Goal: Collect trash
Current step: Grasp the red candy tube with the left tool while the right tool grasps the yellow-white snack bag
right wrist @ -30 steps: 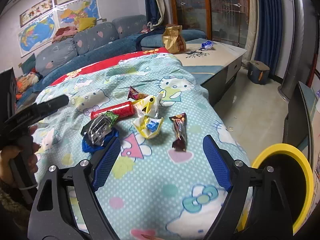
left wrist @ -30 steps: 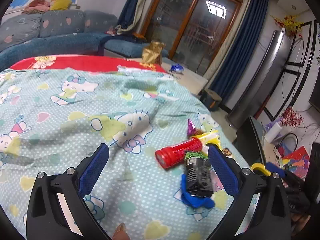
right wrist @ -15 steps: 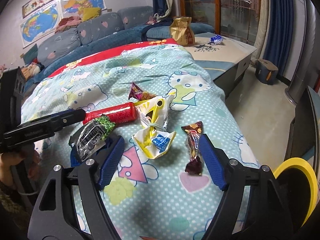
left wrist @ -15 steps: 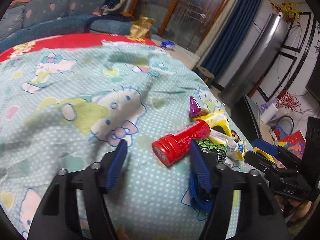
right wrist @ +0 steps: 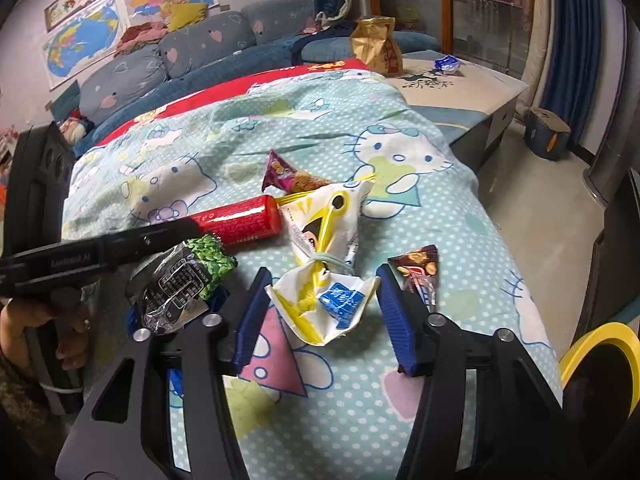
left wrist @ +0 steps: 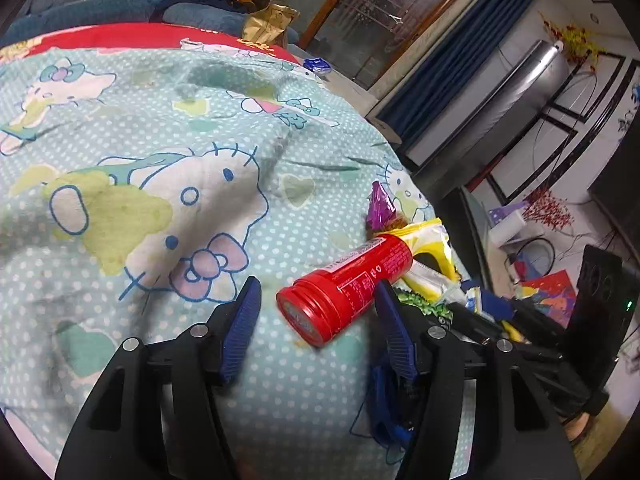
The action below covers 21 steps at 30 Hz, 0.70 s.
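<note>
The trash lies in a cluster near the right edge of the bed (right wrist: 400, 128), on a pale blue cartoon-print blanket (left wrist: 160, 184). Most of the blanket toward the sofa (right wrist: 192, 56) is bare and open. Past the right edge the floor drops away, and a yellow-rimmed bin (right wrist: 592, 344) stands there near the bed's corner; what is in it cannot be told.

The red tube (left wrist: 348, 280) lies on its side, its long axis running across the bed, lid end toward the bare middle and far end against a yellow-and-white bag (right wrist: 328, 216). The left claw (left wrist: 316, 320) sits half open and steady with the lid end of the tube between its blue pads; the right pad looks to touch the tube's side, the left pad stands clear, so nothing is gripped.

The right claw (right wrist: 320, 312) is closing, jaws about half apart, around a crumpled white wrapper with yellow and blue print (right wrist: 324, 300); the pads stand just beside it, not yet pressing. A dark brown wrapper (right wrist: 420, 272) lies just outside its right pad, toward the edge. A clear-and-green packet (right wrist: 184, 280) lies by the left pad, over something blue. A purple wrapper (right wrist: 280, 172) sits beyond the tube.
</note>
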{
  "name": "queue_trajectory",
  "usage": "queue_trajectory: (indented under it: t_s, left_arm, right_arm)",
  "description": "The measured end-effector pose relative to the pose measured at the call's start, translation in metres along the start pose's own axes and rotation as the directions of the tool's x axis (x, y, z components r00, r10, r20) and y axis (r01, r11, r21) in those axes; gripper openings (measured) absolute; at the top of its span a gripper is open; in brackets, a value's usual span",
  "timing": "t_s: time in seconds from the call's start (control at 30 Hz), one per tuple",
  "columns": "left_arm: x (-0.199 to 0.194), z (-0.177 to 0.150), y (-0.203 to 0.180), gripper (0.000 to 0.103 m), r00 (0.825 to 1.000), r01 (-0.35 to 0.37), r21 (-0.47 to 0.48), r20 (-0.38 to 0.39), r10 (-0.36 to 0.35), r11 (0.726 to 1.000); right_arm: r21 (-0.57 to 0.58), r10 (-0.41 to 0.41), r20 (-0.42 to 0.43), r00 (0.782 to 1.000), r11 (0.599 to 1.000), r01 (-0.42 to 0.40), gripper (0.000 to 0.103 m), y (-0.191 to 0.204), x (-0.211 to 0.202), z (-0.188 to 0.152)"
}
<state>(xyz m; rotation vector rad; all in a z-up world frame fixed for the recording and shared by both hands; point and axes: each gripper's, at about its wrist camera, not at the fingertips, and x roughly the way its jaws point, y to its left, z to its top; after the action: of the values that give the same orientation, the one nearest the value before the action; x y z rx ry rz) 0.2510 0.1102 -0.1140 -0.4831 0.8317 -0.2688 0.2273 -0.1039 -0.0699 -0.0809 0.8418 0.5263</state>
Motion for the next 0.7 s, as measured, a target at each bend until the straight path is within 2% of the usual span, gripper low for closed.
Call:
queue_trajectory:
  t_s: [0.23, 0.4, 0.53, 0.7]
  left_arm:
    - [0.006, 0.002, 0.003, 0.056, 0.999, 0.05, -0.03, 0.008, -0.05, 0.998]
    - [0.004, -0.004, -0.001, 0.046, 0.998, 0.061, -0.022, 0.002, -0.061, 0.998]
    - [-0.006, -0.011, -0.001, 0.034, 0.997, 0.08, -0.034, 0.019, -0.079, 0.996]
    - [-0.021, -0.023, 0.0, 0.03, 0.996, 0.077, -0.057, 0.043, -0.075, 0.995]
  right_arm:
    - [0.0, 0.007, -0.006, 1.0, 1.0, -0.007, 0.034, 0.003, 0.002, -0.002]
    - [-0.001, 0.009, -0.003, 1.0, 1.0, -0.009, 0.031, 0.006, 0.0, -0.004]
    - [0.008, 0.009, 0.002, 1.0, 1.0, -0.009, 0.029, 0.005, -0.006, -0.006]
    - [0.02, 0.017, 0.012, 1.0, 1.0, -0.018, 0.025, 0.005, -0.016, -0.012]
